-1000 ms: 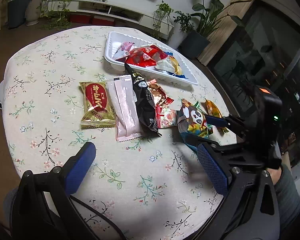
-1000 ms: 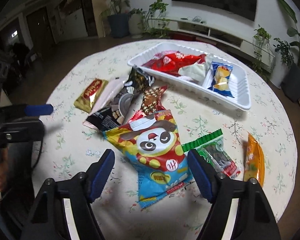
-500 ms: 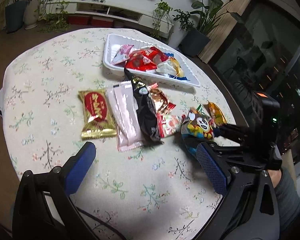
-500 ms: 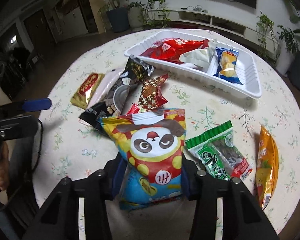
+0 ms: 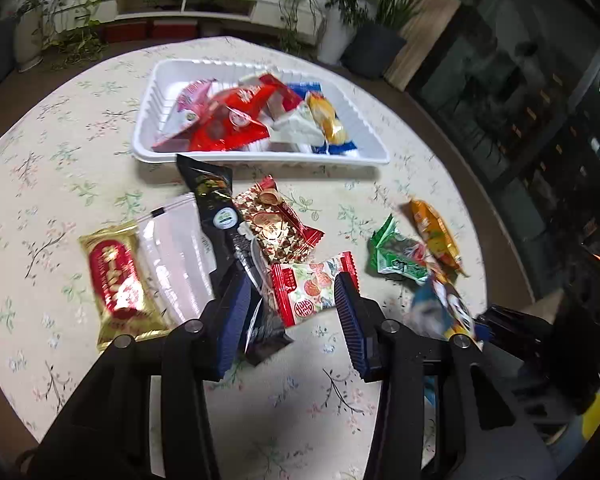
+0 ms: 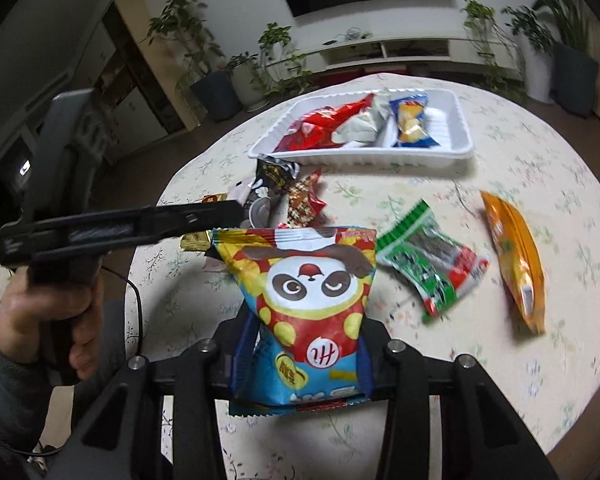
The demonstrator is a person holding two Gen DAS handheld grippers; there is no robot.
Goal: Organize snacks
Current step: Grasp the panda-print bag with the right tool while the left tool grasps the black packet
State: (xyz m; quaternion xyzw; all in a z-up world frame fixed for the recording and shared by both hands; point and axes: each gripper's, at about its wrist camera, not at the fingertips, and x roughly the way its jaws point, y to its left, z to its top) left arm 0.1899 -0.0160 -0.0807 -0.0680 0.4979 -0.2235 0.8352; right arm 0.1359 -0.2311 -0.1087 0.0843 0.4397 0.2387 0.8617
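My right gripper [image 6: 304, 352] is shut on the lower part of a panda snack bag [image 6: 316, 292] and holds it upright above the table; that bag shows blurred in the left wrist view [image 5: 440, 308]. My left gripper [image 5: 292, 312] points down at the pile, its jaws closing. Between them lie a red-and-white strawberry packet [image 5: 312, 288] and the end of a black packet [image 5: 216, 208]. The right pad is at the strawberry packet's edge, and no squeeze shows. A white tray [image 5: 260, 160] with several snacks stands behind the pile.
On the floral tablecloth lie a gold-red packet [image 5: 116, 280], a pale clear packet [image 5: 176, 256], a brown-red patterned packet [image 5: 276, 224], a green packet [image 6: 432, 264] and an orange packet [image 6: 516, 256]. A hand [image 6: 52, 320] holds the left gripper. Potted plants stand beyond the table.
My right gripper closed on the panda bag and raised it upright. My left gripper moved in over the pile and its jaws narrowed from wide open around the strawberry packet.
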